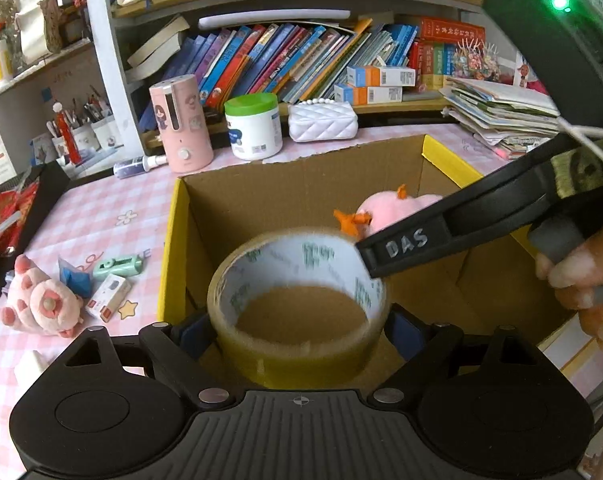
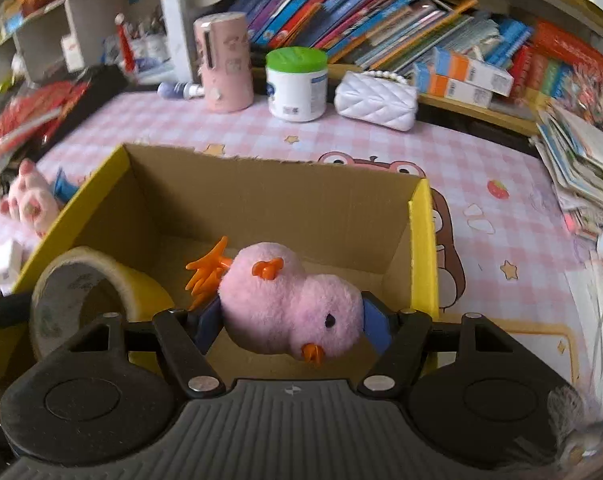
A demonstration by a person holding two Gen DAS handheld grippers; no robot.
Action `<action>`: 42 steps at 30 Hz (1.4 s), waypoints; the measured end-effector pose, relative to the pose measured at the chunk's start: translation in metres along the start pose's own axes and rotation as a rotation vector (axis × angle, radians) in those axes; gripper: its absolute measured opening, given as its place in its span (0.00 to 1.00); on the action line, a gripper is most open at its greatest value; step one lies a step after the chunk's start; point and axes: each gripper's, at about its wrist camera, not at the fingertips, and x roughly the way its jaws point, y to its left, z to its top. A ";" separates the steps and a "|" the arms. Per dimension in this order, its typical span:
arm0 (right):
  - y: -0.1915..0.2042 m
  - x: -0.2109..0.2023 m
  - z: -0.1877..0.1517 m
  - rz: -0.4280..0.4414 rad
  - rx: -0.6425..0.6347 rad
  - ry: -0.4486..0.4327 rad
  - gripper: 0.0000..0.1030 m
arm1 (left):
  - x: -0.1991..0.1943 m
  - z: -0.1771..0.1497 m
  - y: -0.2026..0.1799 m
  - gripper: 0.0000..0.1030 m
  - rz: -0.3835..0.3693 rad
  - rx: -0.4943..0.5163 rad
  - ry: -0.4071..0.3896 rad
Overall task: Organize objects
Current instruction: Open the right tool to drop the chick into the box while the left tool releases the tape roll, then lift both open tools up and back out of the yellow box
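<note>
Raised letters reading "DAS" are showing on the black plastic arm of the right tongs, reaching over the left tongs. Green print inside the brown tape roll is blurring, unreadable.

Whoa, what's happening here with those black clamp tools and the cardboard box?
A person is tidying a cluttered desk using two tools. The left hand-held gripper clamps a roll of packing tape, and the right hand-held gripper clamps a pink plush chick. Both are held over the open cardboard box, not yet let go. A pink paw plush, a small white box and a mint-green gadget lie on the pink checked tablecloth beside the box.
</note>
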 end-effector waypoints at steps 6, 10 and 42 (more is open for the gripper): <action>0.010 0.007 -0.002 -0.016 -0.057 0.010 0.69 | -0.003 0.000 0.000 0.89 0.014 0.003 -0.020; 0.008 0.002 -0.002 -0.003 -0.030 -0.009 0.73 | -0.010 0.001 0.002 0.89 0.013 -0.007 -0.052; 0.078 -0.131 -0.115 -0.303 0.288 -0.326 0.88 | -0.110 -0.068 0.064 0.94 0.030 -0.071 -0.158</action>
